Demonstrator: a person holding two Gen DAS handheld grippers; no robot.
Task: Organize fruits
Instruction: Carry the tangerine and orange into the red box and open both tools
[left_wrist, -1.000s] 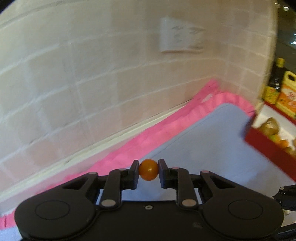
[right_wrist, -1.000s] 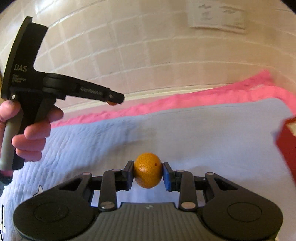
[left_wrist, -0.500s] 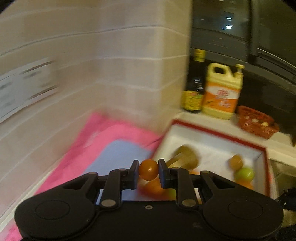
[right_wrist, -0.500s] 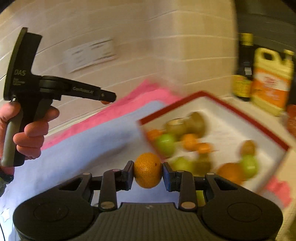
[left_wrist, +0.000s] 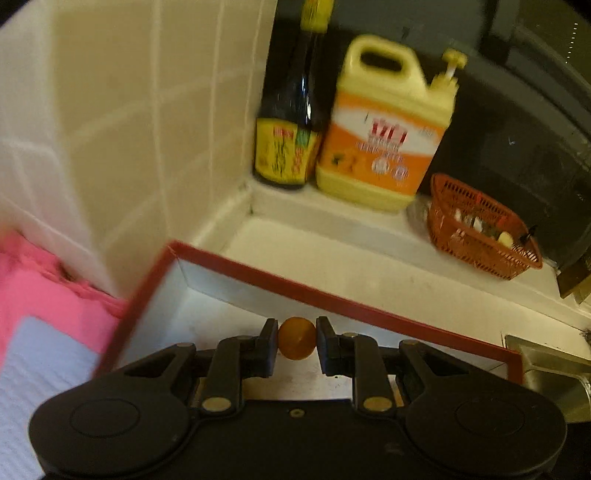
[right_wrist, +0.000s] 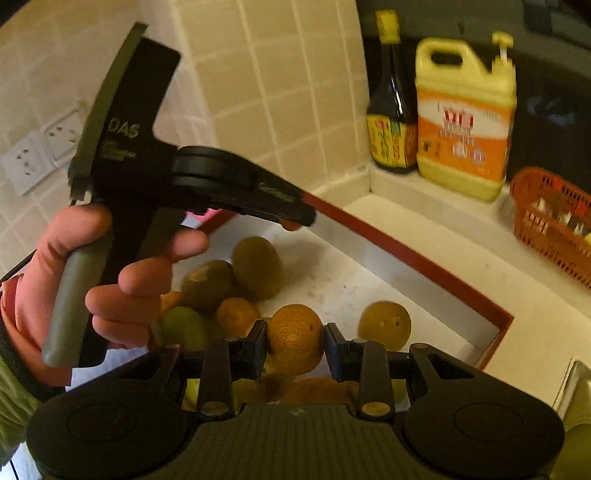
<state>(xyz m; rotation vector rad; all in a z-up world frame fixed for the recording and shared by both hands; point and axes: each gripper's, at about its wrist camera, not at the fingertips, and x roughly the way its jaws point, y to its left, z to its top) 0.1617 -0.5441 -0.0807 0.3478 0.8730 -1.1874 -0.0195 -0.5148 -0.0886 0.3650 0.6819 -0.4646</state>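
Observation:
My left gripper is shut on a small orange fruit and holds it over the far part of the red-rimmed white tray. My right gripper is shut on a larger orange above the same tray. The tray holds several fruits: brown kiwis, a green fruit, oranges and a yellow-brown fruit. The left gripper also shows in the right wrist view, held by a hand above the tray's far left side.
A dark sauce bottle and a yellow detergent jug stand in the tiled corner behind the tray. A red mesh basket sits to their right. A pink and grey cloth lies left of the tray. A steel sink edge is at the right.
Both grippers have swung right from over the cloth to over the tray, each still holding its fruit. The bottle, jug and basket have come closer.

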